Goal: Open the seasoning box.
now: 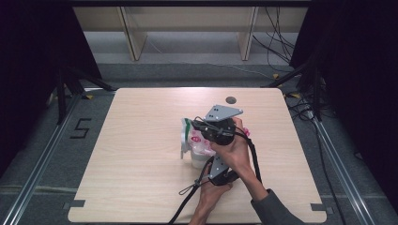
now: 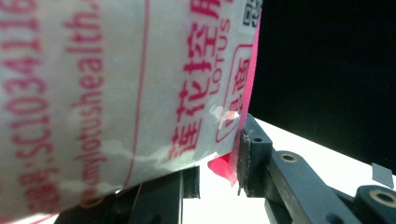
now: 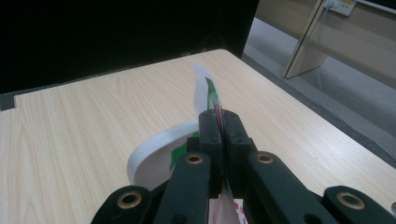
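High view, packet: I see the white packet with pink print (image 1: 199, 140) near the bench (image 1: 141, 140) centre.
Left claw (image 2: 215, 154): clamped on the packet's lower edge.
Right claw (image 3: 223, 123): pinched tight on the packet's top film.
Cable hole (image 1: 230, 100): beyond the packet.

A light wooden table (image 1: 141, 154) with a dark round grommet (image 1: 230, 100) near its far edge stands on grey carpet (image 1: 37, 154). Black curtains (image 1: 33, 47) close both sides. Metal rails (image 1: 42, 164) run along the floor, cables (image 1: 277, 42) trail at right, and pale wooden furniture legs (image 1: 131, 37) rise beyond.
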`<act>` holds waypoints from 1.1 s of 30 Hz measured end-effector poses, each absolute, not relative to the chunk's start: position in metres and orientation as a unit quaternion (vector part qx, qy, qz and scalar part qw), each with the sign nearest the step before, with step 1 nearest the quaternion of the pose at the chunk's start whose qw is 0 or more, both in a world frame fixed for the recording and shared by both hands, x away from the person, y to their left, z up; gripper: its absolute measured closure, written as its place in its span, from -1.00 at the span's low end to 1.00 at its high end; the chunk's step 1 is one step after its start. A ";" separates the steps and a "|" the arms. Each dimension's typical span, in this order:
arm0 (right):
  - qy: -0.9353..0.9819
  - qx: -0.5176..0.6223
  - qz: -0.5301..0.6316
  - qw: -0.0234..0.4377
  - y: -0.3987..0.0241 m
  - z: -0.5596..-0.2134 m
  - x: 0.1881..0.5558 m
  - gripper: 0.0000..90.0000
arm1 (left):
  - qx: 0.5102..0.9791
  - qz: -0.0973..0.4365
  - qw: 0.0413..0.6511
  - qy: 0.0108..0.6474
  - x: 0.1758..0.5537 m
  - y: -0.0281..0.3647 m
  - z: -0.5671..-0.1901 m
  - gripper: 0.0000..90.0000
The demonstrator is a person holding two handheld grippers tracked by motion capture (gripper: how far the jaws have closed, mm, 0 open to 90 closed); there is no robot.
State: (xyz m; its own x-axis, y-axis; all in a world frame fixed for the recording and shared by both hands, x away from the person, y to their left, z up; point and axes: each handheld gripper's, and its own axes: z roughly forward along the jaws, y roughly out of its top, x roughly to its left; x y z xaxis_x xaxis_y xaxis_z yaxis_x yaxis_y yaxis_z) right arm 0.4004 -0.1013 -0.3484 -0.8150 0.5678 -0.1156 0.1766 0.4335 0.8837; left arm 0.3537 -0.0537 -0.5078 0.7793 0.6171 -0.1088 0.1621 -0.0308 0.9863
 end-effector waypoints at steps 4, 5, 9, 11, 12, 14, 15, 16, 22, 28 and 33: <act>0.821 0.230 0.480 0.205 -0.101 -0.353 0.404 0.99 | 0.702 0.168 0.633 0.281 0.355 -0.054 -0.510 0.62; 0.823 0.229 0.479 0.202 -0.100 -0.354 0.404 0.99 | 0.696 0.172 0.636 0.285 0.355 -0.055 -0.511 0.62; 0.820 0.228 0.484 0.206 -0.100 -0.350 0.401 0.99 | 0.692 0.173 0.641 0.283 0.354 -0.054 -0.508 0.62; 0.824 0.226 0.478 0.206 -0.099 -0.351 0.401 0.99 | 0.694 0.170 0.640 0.283 0.355 -0.054 -0.509 0.62; 0.823 0.229 0.477 0.204 -0.098 -0.353 0.402 0.99 | 0.696 0.171 0.637 0.284 0.355 -0.054 -0.510 0.62; 0.823 0.231 0.480 0.197 -0.100 -0.352 0.402 0.99 | 0.697 0.171 0.637 0.283 0.355 -0.054 -0.510 0.62; 0.821 0.232 0.483 0.197 -0.100 -0.352 0.402 0.99 | 0.696 0.173 0.638 0.282 0.355 -0.054 -0.509 0.62; 0.819 0.228 0.484 0.206 -0.101 -0.351 0.402 0.99 | 0.697 0.172 0.637 0.281 0.355 -0.054 -0.509 0.62; 0.822 0.229 0.481 0.201 -0.102 -0.351 0.403 0.99 | 0.698 0.172 0.635 0.282 0.355 -0.054 -0.510 0.61; 0.822 0.232 0.481 0.195 -0.105 -0.350 0.403 0.99 | 0.706 0.172 0.626 0.283 0.355 -0.053 -0.512 0.60; 0.816 0.234 0.488 0.202 -0.109 -0.348 0.402 0.99 | 0.703 0.176 0.626 0.288 0.356 -0.054 -0.514 0.59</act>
State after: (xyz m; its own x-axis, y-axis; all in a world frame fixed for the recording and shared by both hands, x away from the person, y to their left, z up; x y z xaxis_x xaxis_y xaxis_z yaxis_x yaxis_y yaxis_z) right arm 0.4019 -0.1088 -0.3484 -0.8090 0.5790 -0.1016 0.1849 0.4147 0.8910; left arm 0.3555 -0.0541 -0.5138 0.7720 0.6253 -0.1142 0.1853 -0.0495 0.9814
